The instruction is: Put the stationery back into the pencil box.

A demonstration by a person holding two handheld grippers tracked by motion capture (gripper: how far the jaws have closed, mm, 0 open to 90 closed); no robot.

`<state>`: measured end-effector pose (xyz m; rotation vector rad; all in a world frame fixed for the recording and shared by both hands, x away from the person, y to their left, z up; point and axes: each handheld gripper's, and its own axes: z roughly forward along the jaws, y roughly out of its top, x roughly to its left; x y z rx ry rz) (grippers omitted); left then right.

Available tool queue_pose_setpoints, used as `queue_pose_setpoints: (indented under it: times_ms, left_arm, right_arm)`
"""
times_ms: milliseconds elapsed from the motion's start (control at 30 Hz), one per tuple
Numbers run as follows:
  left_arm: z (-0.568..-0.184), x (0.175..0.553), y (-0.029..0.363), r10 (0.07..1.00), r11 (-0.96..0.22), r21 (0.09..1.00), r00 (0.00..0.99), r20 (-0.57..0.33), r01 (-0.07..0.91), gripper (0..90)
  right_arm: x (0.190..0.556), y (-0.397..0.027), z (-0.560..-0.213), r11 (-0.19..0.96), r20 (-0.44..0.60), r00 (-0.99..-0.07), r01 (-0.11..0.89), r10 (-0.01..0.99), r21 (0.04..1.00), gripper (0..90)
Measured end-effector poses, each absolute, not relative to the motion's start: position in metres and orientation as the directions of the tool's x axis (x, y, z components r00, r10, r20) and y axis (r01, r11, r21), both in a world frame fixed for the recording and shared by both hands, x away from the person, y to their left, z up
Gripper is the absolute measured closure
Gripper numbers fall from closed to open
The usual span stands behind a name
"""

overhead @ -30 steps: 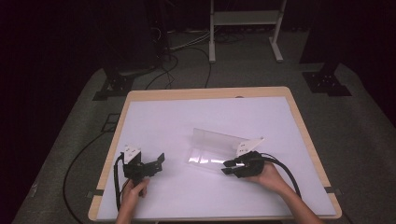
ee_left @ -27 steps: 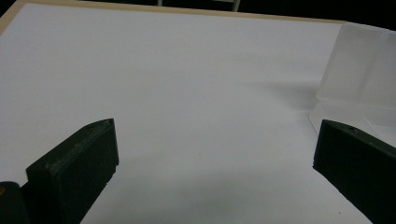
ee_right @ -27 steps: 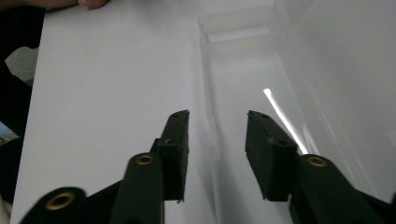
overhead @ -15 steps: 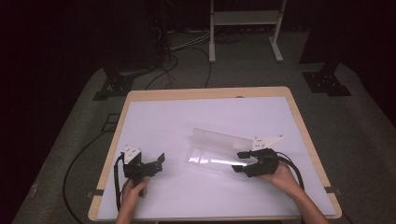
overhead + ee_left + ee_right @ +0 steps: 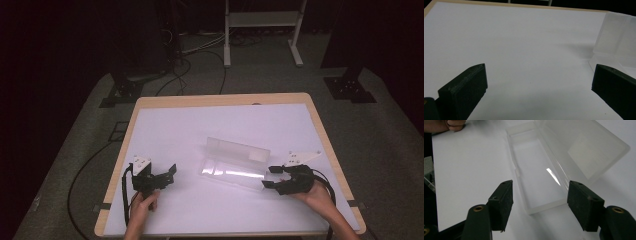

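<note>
Clear box [image 5: 235,164] w/ lid up, empty; left tongs [image 5: 167,175] & right tongs [image 5: 271,177] spread.

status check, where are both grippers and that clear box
Left gripper open, off to the left. Right gripper open at the end of the clear plastic hinged box, lid up, empty. White table otherwise bare.

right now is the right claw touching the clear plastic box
Apart. In the right gripper view the right claw is open, its jaws short of the clear plastic box, with white table visible between them and its near end.
</note>
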<state>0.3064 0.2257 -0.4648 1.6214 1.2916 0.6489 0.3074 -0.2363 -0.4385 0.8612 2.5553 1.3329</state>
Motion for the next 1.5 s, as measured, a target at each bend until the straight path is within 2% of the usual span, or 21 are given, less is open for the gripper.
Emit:
queue_pose_setpoints:
  times_ms: [767, 1500]
  left_arm:
    - [-0.465, 0.307, 0.225, 0.944, -0.014, 0.893, 0.301, -0.137, 0.450, 0.0]
    - [-0.465, 0.307, 0.224, 0.943, -0.016, 0.892, 0.303, -0.136, 0.451, 0.0]
  right_arm:
    - [0.289, -0.280, -0.440, 0.415, 0.138, -0.771, 0.474, 0.622, 0.777, 39.7]
    - [0.270, -0.315, -0.450, 0.397, 0.125, -0.712, 0.518, 0.691, 0.757, 46.9]
